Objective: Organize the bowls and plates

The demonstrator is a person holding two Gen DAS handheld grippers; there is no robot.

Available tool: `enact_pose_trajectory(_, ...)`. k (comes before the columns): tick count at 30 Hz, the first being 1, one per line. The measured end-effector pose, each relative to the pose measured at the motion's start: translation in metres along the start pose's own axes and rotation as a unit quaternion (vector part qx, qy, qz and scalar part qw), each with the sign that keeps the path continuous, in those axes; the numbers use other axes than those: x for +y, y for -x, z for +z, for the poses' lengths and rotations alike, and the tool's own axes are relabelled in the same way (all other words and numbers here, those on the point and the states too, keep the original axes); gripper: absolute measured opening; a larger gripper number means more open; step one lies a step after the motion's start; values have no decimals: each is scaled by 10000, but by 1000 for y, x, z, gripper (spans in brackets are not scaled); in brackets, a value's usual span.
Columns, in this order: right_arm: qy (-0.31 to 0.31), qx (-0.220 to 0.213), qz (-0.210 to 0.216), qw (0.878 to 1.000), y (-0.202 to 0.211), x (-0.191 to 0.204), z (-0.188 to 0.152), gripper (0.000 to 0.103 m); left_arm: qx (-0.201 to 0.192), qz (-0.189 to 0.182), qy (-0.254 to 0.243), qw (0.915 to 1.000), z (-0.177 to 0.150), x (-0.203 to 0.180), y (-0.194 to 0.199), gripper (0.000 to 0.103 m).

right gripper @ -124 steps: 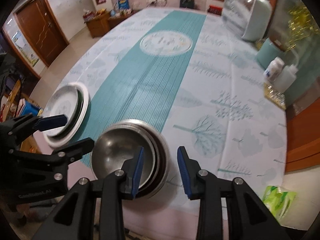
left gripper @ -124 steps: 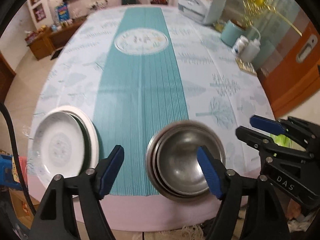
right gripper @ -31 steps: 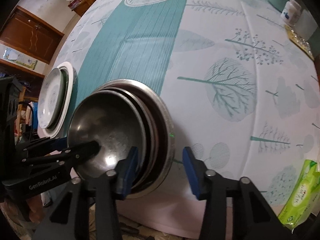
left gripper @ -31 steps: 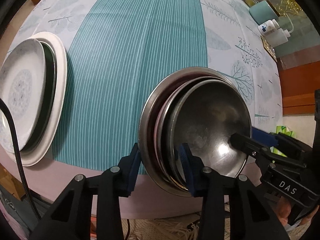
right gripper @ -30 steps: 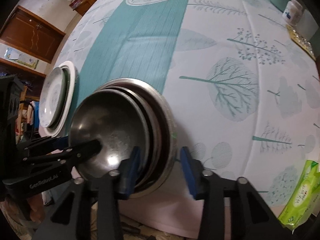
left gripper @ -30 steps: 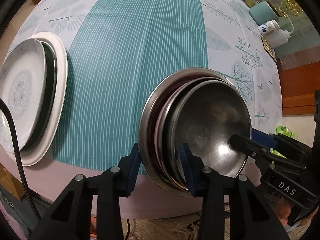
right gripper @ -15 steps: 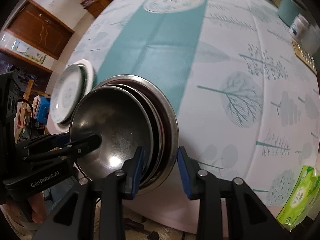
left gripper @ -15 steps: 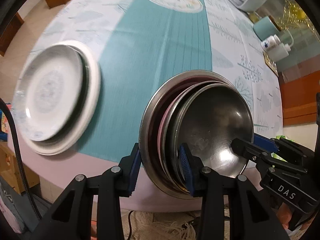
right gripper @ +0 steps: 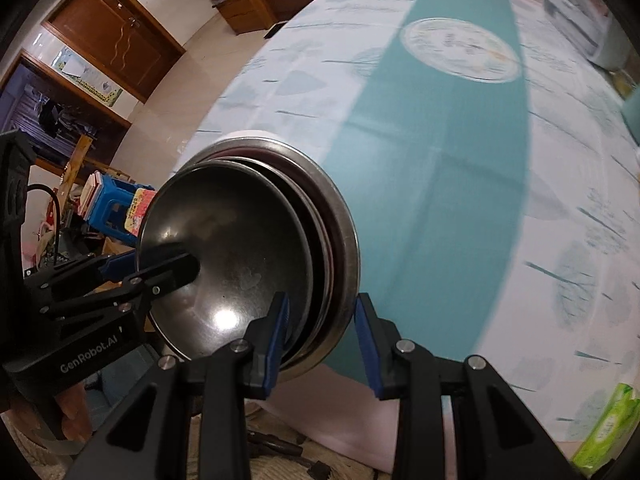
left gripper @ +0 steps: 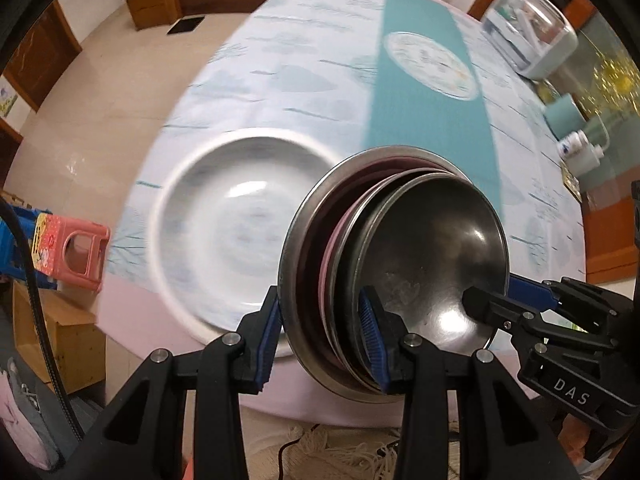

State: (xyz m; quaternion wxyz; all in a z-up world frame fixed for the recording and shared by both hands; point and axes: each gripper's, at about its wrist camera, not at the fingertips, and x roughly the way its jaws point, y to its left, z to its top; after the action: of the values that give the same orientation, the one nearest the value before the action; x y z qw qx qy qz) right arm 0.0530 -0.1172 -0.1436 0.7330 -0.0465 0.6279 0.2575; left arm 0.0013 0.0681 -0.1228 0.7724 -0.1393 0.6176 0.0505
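A nested stack of steel bowls (left gripper: 420, 264), with a pink one in between, is held off the table by both grippers. My left gripper (left gripper: 320, 332) is shut on the stack's left rim. My right gripper (right gripper: 320, 320) is shut on the stack's (right gripper: 240, 256) opposite rim; it also shows in the left wrist view (left gripper: 496, 304). The stack hangs beside and partly over the white plates (left gripper: 224, 220) stacked at the table's near left edge. In the right wrist view only a sliver of the plates (right gripper: 248, 133) shows behind the bowls.
The round table (left gripper: 432, 92) has a teal-striped tree-print cloth. A white appliance (left gripper: 528, 36), a teal container (left gripper: 564, 116) and white bottles (left gripper: 580, 152) stand at the far right. A green tissue pack (right gripper: 604, 432) lies near the right edge. Stools (left gripper: 68, 248) stand on the floor left.
Both grippers have closed on the bowl stack, lifted it off the table and carried it left, toward the white plates.
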Motion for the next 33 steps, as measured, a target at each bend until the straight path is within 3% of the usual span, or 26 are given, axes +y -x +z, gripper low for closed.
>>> enact_pose_trajectory(6,-126,182,-119,9997,-43,56,30,34,340,-86,-192,9992,27,70,-22,37)
enact_pose_trajectory(14,-819,275,-444,9953,-83,84,44,34,792,-293,-801,9932,40,100,-55,38)
enact_pose_trajectory(18,-968,40,-672,9930,-77,89,43,37,685,-220,-1241,9897,45,94,-51,43)
enact_pose_trajectory(19,-983,-37,-755,9923,-73,90,42,37,620,-203,-1339,9888,46,93,-47,55)
enact_pose_trajectory(21,-1011,-149,-885,9908,-66,91,40,40,490,-179,-1394,9889,48,91,-41,68)
enact_pose_trajectory(22,-1048,-187,-903,9902,-64,91,39,40,404,-162,-1412,9890,49,90,-37,70)
enact_pose_trajectory(30,-1074,-484,-1064,9873,-39,92,25,43,165,-57,-1610,9868,47,76,-22,71)
enact_pose_trajectory(33,-919,-648,-1130,9872,-26,97,21,43,-191,22,-1600,9869,41,70,-4,71)
